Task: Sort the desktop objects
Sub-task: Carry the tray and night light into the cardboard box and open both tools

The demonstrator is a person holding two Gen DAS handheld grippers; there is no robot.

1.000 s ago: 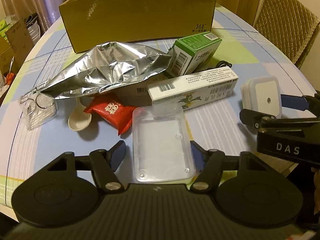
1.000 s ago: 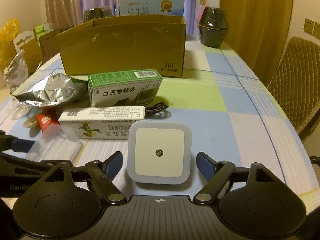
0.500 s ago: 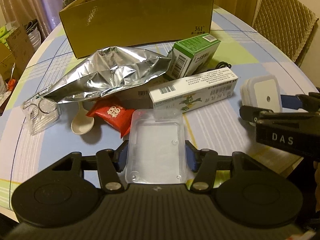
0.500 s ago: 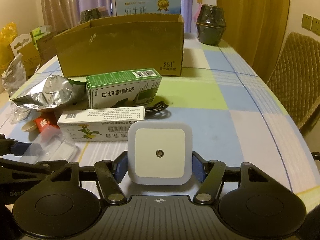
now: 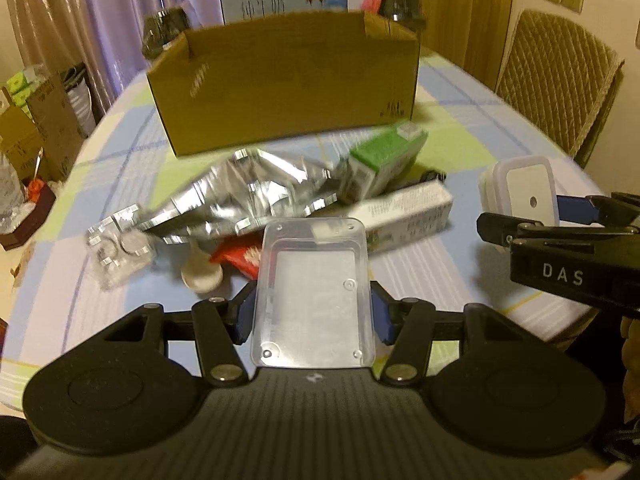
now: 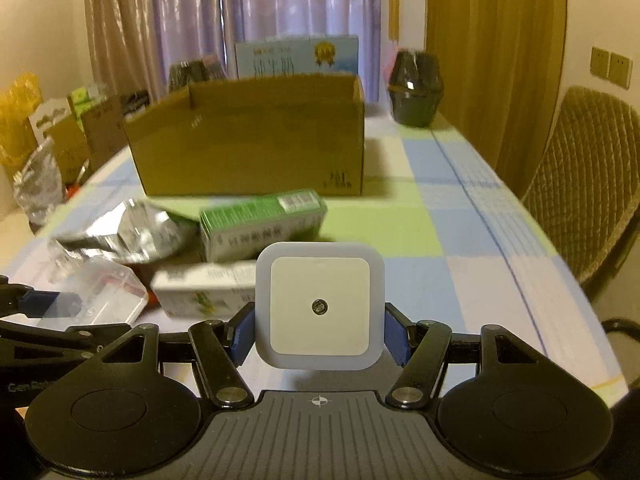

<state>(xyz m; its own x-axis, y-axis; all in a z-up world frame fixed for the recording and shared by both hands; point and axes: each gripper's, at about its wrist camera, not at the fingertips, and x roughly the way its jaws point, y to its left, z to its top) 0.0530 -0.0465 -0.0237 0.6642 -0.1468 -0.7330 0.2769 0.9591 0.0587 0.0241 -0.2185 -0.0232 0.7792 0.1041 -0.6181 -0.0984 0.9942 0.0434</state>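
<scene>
My left gripper point(image 5: 312, 316) is shut on a clear plastic box point(image 5: 314, 288) and holds it above the table. My right gripper point(image 6: 320, 332) is shut on a white square night light point(image 6: 320, 306), also raised; the same night light point(image 5: 524, 194) shows at the right of the left wrist view. An open cardboard box point(image 5: 288, 84) stands at the back of the table, also in the right wrist view point(image 6: 252, 140). On the table lie a silver foil bag point(image 5: 248, 196), a green carton point(image 5: 384, 160), a long white carton point(image 5: 408, 216), a red packet point(image 5: 236, 254) and a small spoon point(image 5: 202, 274).
A clear blister pack point(image 5: 116, 246) lies at the left of the checked tablecloth point(image 5: 460, 144). A wicker chair point(image 6: 580, 188) stands at the right. Dark pots point(image 6: 416, 88) and a blue-white carton point(image 6: 296, 58) stand behind the cardboard box. Boxes and bags point(image 6: 48, 136) crowd the left.
Both grippers closed, the left on the clear box and the right on the night light, then lifted them off the table. The view now looks more level toward the cardboard box.
</scene>
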